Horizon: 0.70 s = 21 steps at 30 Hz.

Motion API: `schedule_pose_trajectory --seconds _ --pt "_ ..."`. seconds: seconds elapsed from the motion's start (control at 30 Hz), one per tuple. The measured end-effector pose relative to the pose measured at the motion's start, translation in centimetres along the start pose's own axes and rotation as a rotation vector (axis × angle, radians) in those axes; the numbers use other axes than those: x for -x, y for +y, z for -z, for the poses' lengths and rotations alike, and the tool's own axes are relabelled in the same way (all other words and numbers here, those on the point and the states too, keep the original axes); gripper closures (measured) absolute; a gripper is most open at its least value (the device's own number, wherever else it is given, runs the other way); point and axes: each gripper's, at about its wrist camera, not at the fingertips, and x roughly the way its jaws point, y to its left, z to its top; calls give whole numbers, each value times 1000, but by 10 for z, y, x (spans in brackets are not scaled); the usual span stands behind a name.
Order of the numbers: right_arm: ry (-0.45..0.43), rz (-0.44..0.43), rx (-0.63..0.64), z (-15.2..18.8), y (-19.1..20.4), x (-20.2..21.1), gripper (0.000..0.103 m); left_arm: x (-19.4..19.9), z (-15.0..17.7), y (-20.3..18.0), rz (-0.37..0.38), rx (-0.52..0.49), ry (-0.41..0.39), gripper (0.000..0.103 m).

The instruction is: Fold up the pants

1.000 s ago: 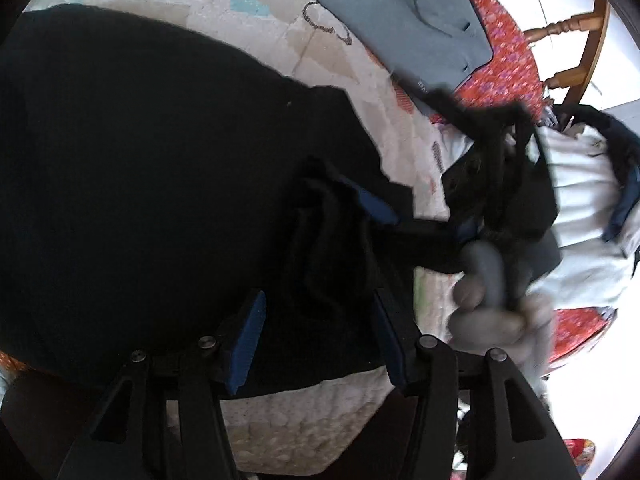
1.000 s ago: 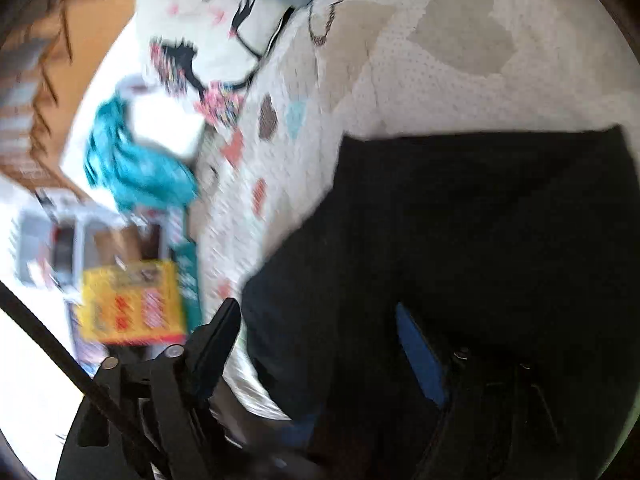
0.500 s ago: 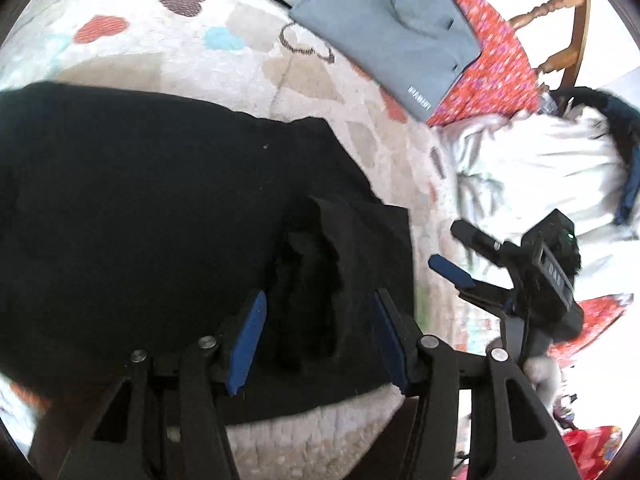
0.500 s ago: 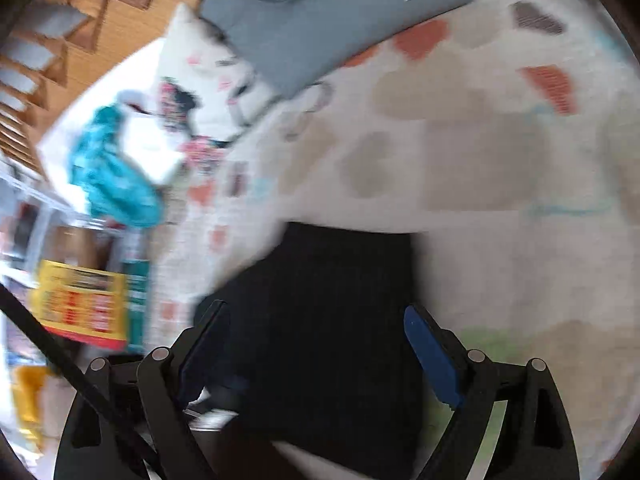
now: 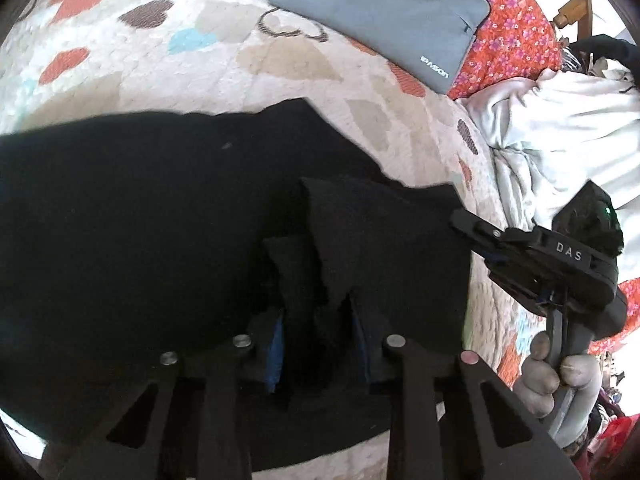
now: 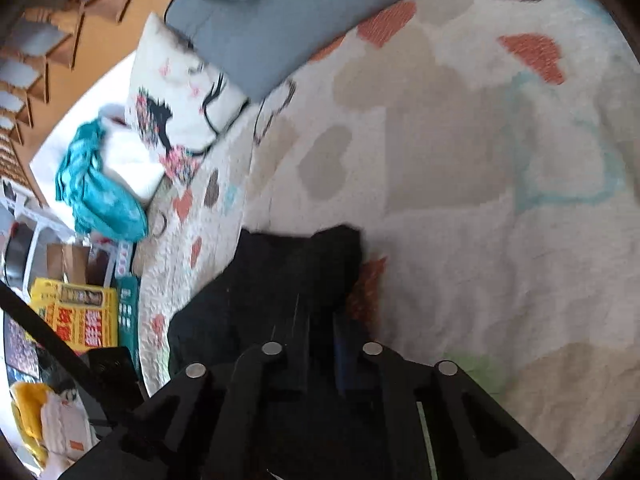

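Black pants (image 5: 140,220) lie spread on a heart-patterned quilt (image 5: 280,64). My left gripper (image 5: 318,320) is low over them near the front edge. Its blue pads are closing, and they press a bunched fold of the black cloth between them. At the right edge of the pants, a gloved hand (image 5: 560,380) holds my right gripper (image 5: 466,224), whose tip meets the cloth. In the right wrist view, my right gripper (image 6: 320,320) is shut on a raised corner of the pants (image 6: 280,272).
A grey zip bag (image 5: 380,12) lies at the far side of the quilt, against a red floral cloth (image 5: 512,40). A white heap of clothes (image 5: 560,132) sits to the right. A printed pillow (image 6: 176,92), teal cloth (image 6: 96,184) and yellow box (image 6: 76,316) lie off the left edge.
My right gripper went from wide open to shut on the pants' corner. My left gripper's pads narrowed onto the bunched fold. Both views shifted, so more of the quilt shows.
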Motion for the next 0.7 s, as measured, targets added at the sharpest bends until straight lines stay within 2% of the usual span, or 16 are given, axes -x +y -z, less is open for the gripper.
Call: schedule_pose_trajectory --seconds 0.07,0.13,0.17,0.23,0.27,0.33,0.37,0.47,0.6,0.63,0.7 --pt "-47 18 -24 -7 -14 19 100 -2 -1 -4 -26 -1 -5 75" --pt "-77 37 -46 -14 -25 34 99 -3 -3 -2 -33 10 -7 76" --pt "-83 35 -52 -16 -29 40 97 -2 -3 0 -37 14 -2 80" --pt "-72 -9 -53 -17 -33 48 95 2 0 9 -33 18 -1 82" --pt "-63 -18 -43 -15 -32 50 90 4 2 14 -32 33 1 82" --pt "-49 -5 -6 -9 -24 48 55 9 5 18 -40 54 -1 82" --pt "-41 1 7 -6 -19 45 52 13 7 20 -45 60 -4 84" --pt "-29 -1 27 4 -6 40 51 21 12 26 -49 73 -6 84" --pt "-36 -22 57 23 10 44 51 28 14 49 91 175 25 79" --pt "-36 -21 62 28 12 45 51 35 16 56 112 199 24 79" --pt "-44 -10 68 38 13 49 51 52 17 58 101 198 -4 79"
